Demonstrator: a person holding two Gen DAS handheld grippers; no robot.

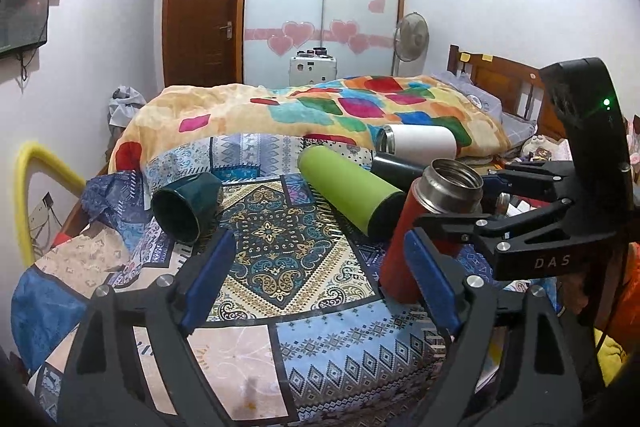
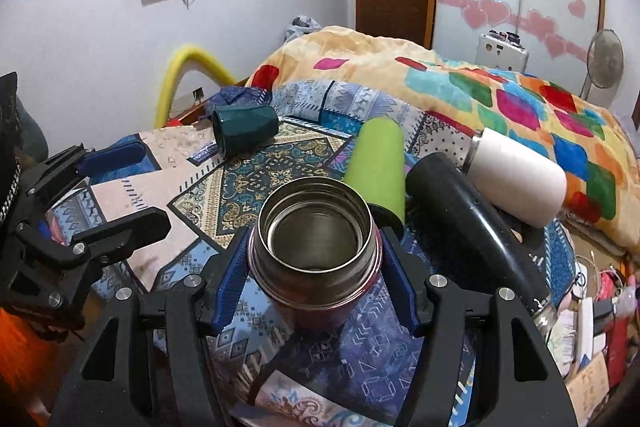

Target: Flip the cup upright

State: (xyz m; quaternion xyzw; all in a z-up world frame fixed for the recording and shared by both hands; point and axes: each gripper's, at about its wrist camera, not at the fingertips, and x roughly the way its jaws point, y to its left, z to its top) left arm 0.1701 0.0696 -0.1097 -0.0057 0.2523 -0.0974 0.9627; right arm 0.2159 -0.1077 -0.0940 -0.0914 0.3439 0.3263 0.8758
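Here the right gripper (image 2: 316, 263) jaws clamp the upright red flask (image 2: 316, 247) (mouth up); left gripper (image 1: 320, 267) jaws wide.

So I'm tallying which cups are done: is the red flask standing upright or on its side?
Upright. The red flask stands on the patterned cloth, steel mouth up, between the right gripper's blue pads.
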